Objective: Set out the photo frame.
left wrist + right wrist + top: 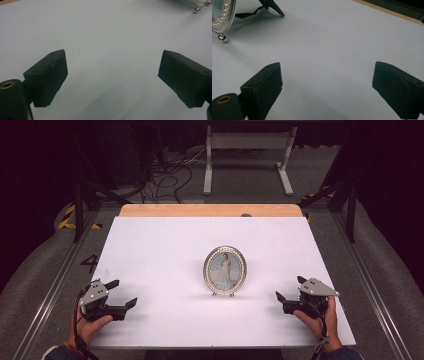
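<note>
We hold the left gripper [123, 293] and right gripper [289, 288] open and empty, flanking the upright oval frame [225, 270]; we should approach its rim evenly to avoid tipping.

White table [150, 250], grey floor [320, 185], tangled cables [165, 175]

I read this as a lab recording bay: black curtains all round, cables [165, 175] tangled on the grey floor, hazard tape [67, 217], white-covered desk [165, 250] between metal rails [55, 285].
</note>
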Demonstrator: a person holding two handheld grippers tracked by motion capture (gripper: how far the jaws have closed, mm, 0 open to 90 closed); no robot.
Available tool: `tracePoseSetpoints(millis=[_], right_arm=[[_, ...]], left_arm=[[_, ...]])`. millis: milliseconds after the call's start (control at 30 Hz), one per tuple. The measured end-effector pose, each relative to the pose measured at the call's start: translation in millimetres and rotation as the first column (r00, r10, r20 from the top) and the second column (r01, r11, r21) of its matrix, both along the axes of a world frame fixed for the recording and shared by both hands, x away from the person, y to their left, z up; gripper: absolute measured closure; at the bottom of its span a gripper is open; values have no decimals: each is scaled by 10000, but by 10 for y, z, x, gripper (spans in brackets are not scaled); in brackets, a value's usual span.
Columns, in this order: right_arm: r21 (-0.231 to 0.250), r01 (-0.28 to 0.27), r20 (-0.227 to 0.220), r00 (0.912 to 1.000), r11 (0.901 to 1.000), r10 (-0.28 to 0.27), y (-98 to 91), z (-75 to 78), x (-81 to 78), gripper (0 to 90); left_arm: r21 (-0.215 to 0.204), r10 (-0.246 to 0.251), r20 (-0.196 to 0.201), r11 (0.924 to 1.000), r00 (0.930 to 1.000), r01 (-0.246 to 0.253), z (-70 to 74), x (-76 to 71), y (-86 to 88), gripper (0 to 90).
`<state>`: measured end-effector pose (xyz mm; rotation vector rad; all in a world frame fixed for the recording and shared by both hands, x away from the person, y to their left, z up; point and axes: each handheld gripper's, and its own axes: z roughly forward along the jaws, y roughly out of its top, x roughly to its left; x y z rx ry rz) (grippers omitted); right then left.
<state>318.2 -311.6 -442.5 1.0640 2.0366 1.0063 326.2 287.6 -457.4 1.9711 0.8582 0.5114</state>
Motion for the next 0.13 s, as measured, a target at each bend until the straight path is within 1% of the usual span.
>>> tracePoseSetpoints(millis=[67,133], right_arm=[[-35,10,33,10000,10000,-10,-11,14,-5,93],[-25,25,231,9997,10000,-25,-48,42,-22,89]], left_arm=[[13,15,0,10000,10000,-15,0,11,2,100],[30,51,14,10000,10000,-51,-2,18,5,104]])
